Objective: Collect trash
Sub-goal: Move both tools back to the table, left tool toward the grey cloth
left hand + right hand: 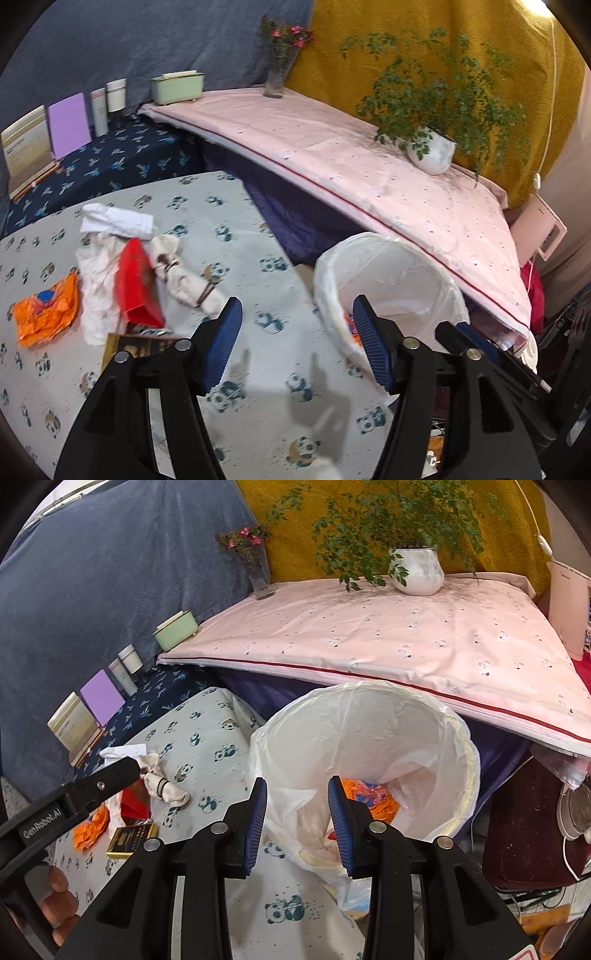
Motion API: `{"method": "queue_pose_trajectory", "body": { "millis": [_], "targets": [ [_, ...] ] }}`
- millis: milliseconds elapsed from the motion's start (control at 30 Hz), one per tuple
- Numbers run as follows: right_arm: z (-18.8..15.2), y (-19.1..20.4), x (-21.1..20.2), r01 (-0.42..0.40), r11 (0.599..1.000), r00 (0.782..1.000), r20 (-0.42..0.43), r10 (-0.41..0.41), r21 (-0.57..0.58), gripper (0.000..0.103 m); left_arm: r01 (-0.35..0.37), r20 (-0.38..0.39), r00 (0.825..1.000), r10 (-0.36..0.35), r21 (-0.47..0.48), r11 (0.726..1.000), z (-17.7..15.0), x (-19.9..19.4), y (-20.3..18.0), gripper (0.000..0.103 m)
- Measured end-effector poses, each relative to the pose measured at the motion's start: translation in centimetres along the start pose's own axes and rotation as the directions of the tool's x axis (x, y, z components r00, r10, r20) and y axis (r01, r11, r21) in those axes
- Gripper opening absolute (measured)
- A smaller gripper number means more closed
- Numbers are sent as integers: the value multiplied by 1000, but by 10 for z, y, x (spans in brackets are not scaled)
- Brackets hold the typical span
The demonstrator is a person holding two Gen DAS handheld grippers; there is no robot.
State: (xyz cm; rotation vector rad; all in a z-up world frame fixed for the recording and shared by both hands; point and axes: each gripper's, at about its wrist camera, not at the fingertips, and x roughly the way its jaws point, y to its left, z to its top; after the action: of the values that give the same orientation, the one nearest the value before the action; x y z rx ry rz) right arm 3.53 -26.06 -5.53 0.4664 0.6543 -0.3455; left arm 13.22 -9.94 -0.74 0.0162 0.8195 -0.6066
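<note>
A white bin with a plastic liner (pixel 391 258) (pixel 454 731) stands beside the panda-print table (pixel 266 373) (pixel 207 738). An orange wrapper (pixel 369 797) lies inside it. On the table lie an orange wrapper (pixel 44 314) (pixel 88 827), white crumpled paper and cloth (pixel 107 258) (pixel 162 775), a red packet (pixel 135 284) and a gold-black box (pixel 125 347) (pixel 129 840). My left gripper (pixel 297 343) is open and empty, over the table edge by the bin. My right gripper (pixel 297 823) is open and empty, at the bin's near rim.
A pink-covered surface (pixel 369 166) (pixel 406 642) holds a potted plant (pixel 432 149) (pixel 417 568), a flower vase (pixel 277 74) (pixel 258 572) and a green box (pixel 177 86) (pixel 175 629). Books and jars (pixel 70 125) (pixel 103 698) line the dark blue shelf. Cables lie at the right.
</note>
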Motion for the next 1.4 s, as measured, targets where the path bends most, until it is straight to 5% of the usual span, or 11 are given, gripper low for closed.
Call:
{"method": "queue_pose_trajectory", "body": {
  "millis": [567, 967, 1133, 1200, 1300, 1400],
  "targets": [
    [-26, 62, 9, -90, 991, 994, -68, 83, -103, 34, -222, -60, 975, 215, -171, 960, -52, -17, 88, 80],
    [-53, 96, 29, -139, 977, 982, -150, 115, -161, 34, -259, -212, 955, 206, -267, 928, -88, 12, 122, 80],
    [-60, 108, 37, -155, 971, 976, -178, 122, -180, 34, -236, -244, 955, 170, -274, 932, -90, 20, 130, 58],
    [-61, 114, 41, -162, 969, 974, -189, 126, -188, 34, -215, -247, 957, 153, -249, 944, -89, 19, 132, 34],
    [-63, 122, 46, -173, 964, 970, -202, 132, -201, 34, -197, -253, 959, 130, -258, 946, -90, 17, 139, 15],
    [-64, 132, 51, -185, 959, 967, -214, 138, -216, 34, -198, -244, 961, 130, -277, 940, -91, 8, 152, 8]
  ]
}}
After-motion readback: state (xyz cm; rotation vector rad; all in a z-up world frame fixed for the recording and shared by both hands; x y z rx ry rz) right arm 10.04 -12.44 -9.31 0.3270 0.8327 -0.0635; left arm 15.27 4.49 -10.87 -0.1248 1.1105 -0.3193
